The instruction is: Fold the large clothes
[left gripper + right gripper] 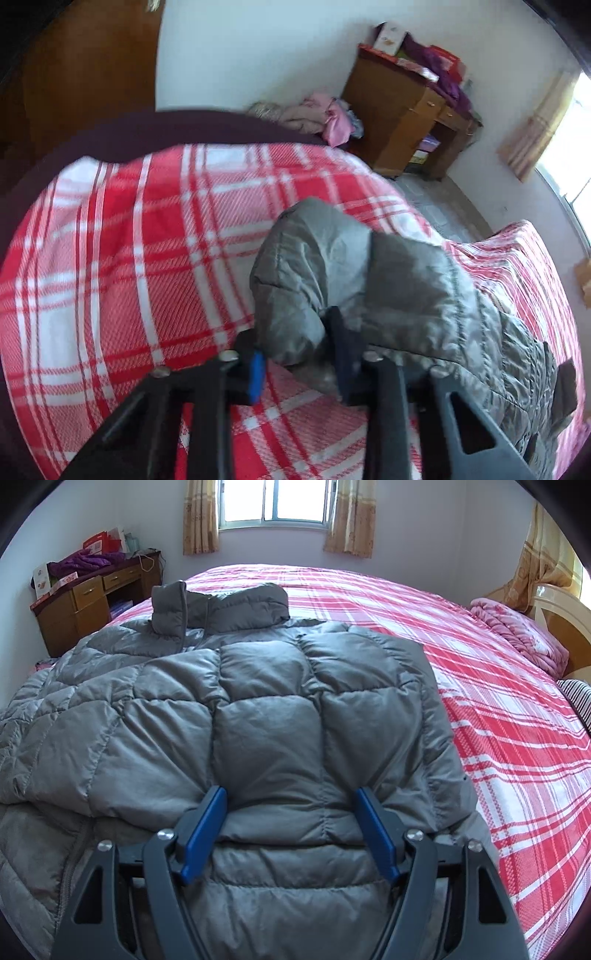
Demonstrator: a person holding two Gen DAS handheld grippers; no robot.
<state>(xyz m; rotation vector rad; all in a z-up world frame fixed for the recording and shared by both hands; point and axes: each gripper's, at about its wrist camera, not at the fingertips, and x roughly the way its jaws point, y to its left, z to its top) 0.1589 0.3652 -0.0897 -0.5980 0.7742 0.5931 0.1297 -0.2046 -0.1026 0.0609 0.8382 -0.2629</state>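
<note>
Two grippers work a grey puffer jacket [258, 709] spread on the red plaid bed [517, 738]. Left gripper [301, 363] pinches a bunched fold of the jacket [332, 266], which rises toward twelve o'clock. Right gripper [291, 830] stands wide, its blue pads [207, 827] pressing the hem between them.

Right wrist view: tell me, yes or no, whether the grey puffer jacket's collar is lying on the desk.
No. The grey puffer jacket lies spread on the red plaid bed cover, collar included, while the wooden desk stands apart by the wall.

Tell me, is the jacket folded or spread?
Partly folded: one side of the grey jacket lies over its middle on the bed; collar end still flat.
</note>
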